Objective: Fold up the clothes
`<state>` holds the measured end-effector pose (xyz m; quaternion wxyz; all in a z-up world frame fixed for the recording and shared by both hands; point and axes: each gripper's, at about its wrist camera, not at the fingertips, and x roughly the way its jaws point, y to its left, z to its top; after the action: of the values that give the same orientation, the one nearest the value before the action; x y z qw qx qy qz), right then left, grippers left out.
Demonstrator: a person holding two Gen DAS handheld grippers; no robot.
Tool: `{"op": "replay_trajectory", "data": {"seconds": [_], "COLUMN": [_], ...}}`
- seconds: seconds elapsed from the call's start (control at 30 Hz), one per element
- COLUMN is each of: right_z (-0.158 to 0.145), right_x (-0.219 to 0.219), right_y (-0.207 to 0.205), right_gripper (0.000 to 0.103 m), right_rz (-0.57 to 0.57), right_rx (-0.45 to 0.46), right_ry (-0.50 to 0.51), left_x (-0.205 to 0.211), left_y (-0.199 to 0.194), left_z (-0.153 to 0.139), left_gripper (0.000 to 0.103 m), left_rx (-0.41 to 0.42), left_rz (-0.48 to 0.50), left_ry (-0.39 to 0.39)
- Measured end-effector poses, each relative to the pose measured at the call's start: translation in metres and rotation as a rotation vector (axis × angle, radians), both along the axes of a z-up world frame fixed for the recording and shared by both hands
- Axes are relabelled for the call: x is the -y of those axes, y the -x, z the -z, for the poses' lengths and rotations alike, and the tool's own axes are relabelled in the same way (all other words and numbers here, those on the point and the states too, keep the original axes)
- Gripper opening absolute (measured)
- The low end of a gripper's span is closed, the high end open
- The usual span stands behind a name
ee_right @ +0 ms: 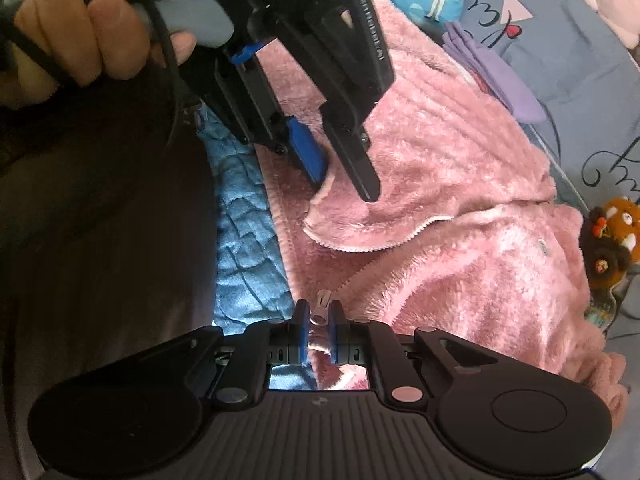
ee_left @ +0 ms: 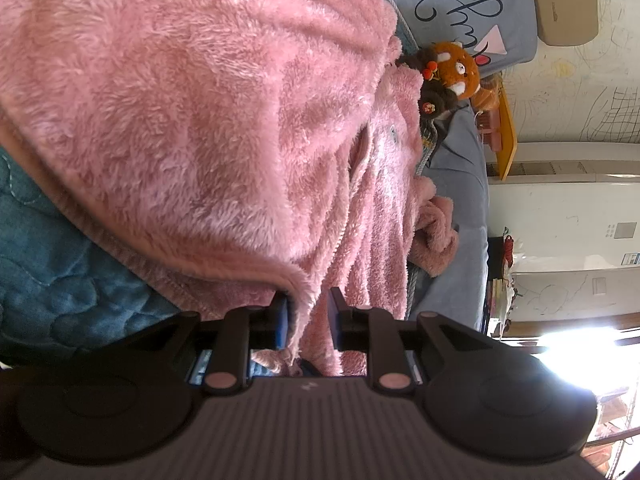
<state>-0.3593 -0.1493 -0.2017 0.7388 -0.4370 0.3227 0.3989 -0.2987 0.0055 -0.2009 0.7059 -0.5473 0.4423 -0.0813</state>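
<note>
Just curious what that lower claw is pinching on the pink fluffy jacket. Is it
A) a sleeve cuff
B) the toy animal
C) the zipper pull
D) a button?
C: in the right wrist view the right gripper has its blue pads either side of the metal zipper pull at the foot of the pink fleece jacket.

Each camera sits just behind its hand-held gripper, looking closely down along the fingers; both views share the pink fleece jacket (ee_left: 200, 120) (ee_right: 460, 200) and plush toy (ee_left: 452, 72) (ee_right: 612, 232).
</note>
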Motion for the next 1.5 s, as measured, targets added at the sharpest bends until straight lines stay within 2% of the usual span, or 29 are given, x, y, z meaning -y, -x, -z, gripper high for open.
{"op": "replay_trajectory", "data": {"seconds": [0.17, 0.23, 0.37, 0.47, 0.63, 0.7, 0.77, 0.83, 0.9, 1.0, 1.1, 1.23, 1.3, 1.4, 1.5], "right_z": [-0.002, -0.002, 0.001, 0.001, -0.014, -0.009, 0.001, 0.013, 0.022, 0.029, 0.031, 0.03, 0.022, 0.008, 0.002], "right_x": [0.011, 0.016, 0.026, 0.031, 0.016, 0.006, -0.001, -0.003, -0.001, 0.0, -0.001, -0.002, -0.002, 0.0, 0.002], "right_y": [0.0, -0.001, -0.002, 0.001, 0.021, 0.025, 0.027, 0.029, 0.028, 0.02, 0.016, 0.01, 0.005, -0.004, -0.013], "right_gripper": [0.01, 0.0, 0.0, 0.0, 0.006, 0.01, 0.01, 0.012, 0.029, 0.032, 0.034, 0.027, 0.015, 0.009, 0.008], "right_rz": [0.091, 0.142, 0.227, 0.241, 0.02, -0.09, -0.209, -0.34, -0.422, -0.471, -0.459, -0.422, -0.361, -0.232, -0.108], "right_rx": [-0.057, -0.103, -0.165, -0.179, -0.032, 0.046, 0.099, 0.153, 0.191, 0.164, 0.144, 0.108, 0.066, -0.005, -0.075], "right_ry": [-0.05, -0.087, -0.142, -0.165, -0.152, -0.064, 0.054, 0.178, 0.247, 0.304, 0.308, 0.291, 0.234, 0.111, 0.016], "left_x": [0.0, 0.0, 0.0, 0.0, -0.001, -0.001, 0.0, 0.0, 0.0, 0.0, 0.0, 0.001, 0.0, -0.001, -0.001], "left_y": [0.001, 0.001, 0.001, 0.001, 0.001, 0.001, 0.001, 0.001, 0.001, 0.001, 0.001, 0.0, 0.001, 0.001, 0.001], "left_z": [0.0, 0.0, 0.0, 0.0, 0.0, 0.0, -0.001, -0.001, -0.002, -0.002, -0.003, -0.002, -0.002, -0.001, -0.001], "left_gripper": [0.021, 0.021, 0.021, 0.021, 0.021, 0.021, 0.036, 0.037, 0.037, 0.037, 0.037, 0.037, 0.037, 0.037, 0.037], "left_rx": [0.0, 0.0, 0.0, 0.0, -0.001, -0.001, -0.003, -0.002, -0.002, -0.002, -0.002, -0.004, -0.003, -0.003, -0.002], "left_rz": [0.001, 0.001, 0.002, 0.002, 0.004, 0.005, 0.001, 0.0, -0.001, 0.001, 0.003, 0.007, 0.006, 0.002, 0.002], "left_ry": [0.001, 0.001, 0.0, 0.0, -0.002, -0.002, -0.007, -0.011, -0.014, -0.021, -0.022, -0.02, -0.017, -0.011, -0.01]}}
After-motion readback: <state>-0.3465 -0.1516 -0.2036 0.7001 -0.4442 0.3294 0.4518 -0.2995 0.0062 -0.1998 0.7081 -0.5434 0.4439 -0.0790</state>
